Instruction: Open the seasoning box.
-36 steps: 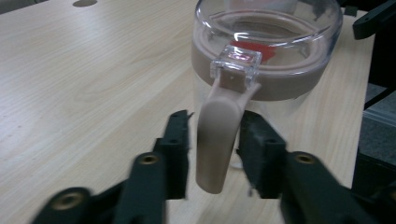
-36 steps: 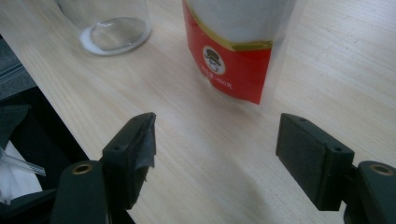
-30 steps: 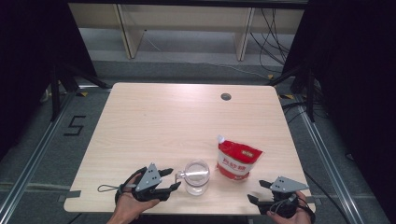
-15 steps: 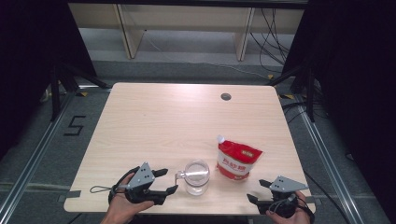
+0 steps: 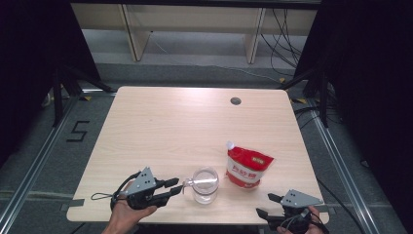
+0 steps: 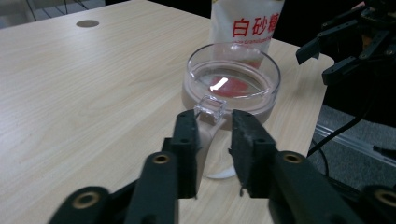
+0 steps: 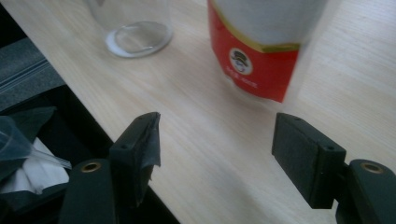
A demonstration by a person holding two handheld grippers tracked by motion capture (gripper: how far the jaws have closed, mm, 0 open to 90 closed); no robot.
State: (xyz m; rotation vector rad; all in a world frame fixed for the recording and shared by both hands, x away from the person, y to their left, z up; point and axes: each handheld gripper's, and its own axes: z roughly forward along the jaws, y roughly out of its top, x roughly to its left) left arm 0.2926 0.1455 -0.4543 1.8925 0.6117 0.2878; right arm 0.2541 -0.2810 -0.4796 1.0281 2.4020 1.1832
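Note:
A clear glass mug (image 5: 204, 185) stands near the table's front edge, its handle (image 6: 210, 109) pointing left. My left gripper (image 5: 176, 185) lies level on the table and its jaws have just been closing; in the left gripper view they (image 6: 212, 126) now press on the handle. A red and white sugar pouch (image 5: 247, 168) stands upright just right of the mug. My right gripper (image 5: 267, 205) hovers at the front right edge, aimed at the pouch (image 7: 259, 51). Its jaws (image 7: 217, 133) have just been closing a little but stand wide apart with nothing between them.
The light wooden table (image 5: 185, 126) has a round cable hole (image 5: 235, 101) at the back right. Behind the table stand shelf legs and loose cables on the floor. Metal rails run along both sides.
The left gripper's jaws have drawn together onto the mug's handle. The mug, the pouch and the right hand stay where they were.

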